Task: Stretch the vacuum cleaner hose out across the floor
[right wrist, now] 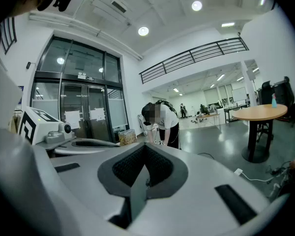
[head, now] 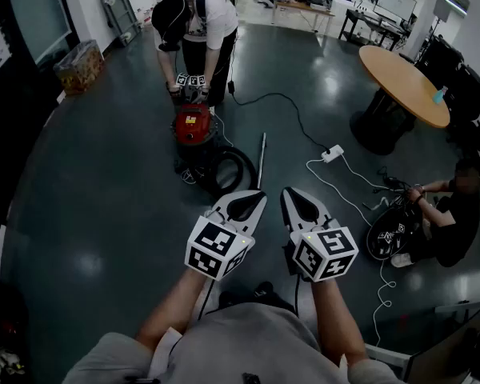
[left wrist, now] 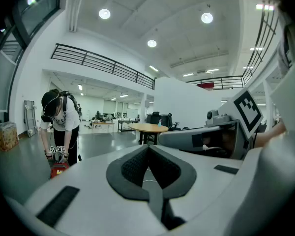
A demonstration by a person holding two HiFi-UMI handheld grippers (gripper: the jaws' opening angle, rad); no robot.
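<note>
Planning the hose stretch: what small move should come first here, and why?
Probably step closer and open the right tongs toward the coiled hose beside the red vacuum: left tongs and right tongs are both shut, empty, and the hose lies well ahead of them.

Dark glossy floor (head: pixel 96 206) bearing a red vacuum cleaner (head: pixel 194 126), its coiled black hose (head: pixel 246 165) just beside it, a thin wand (head: pixel 261 160), a white power strip (head: pixel 332 154) and a round table (head: pixel 400 78).
</note>
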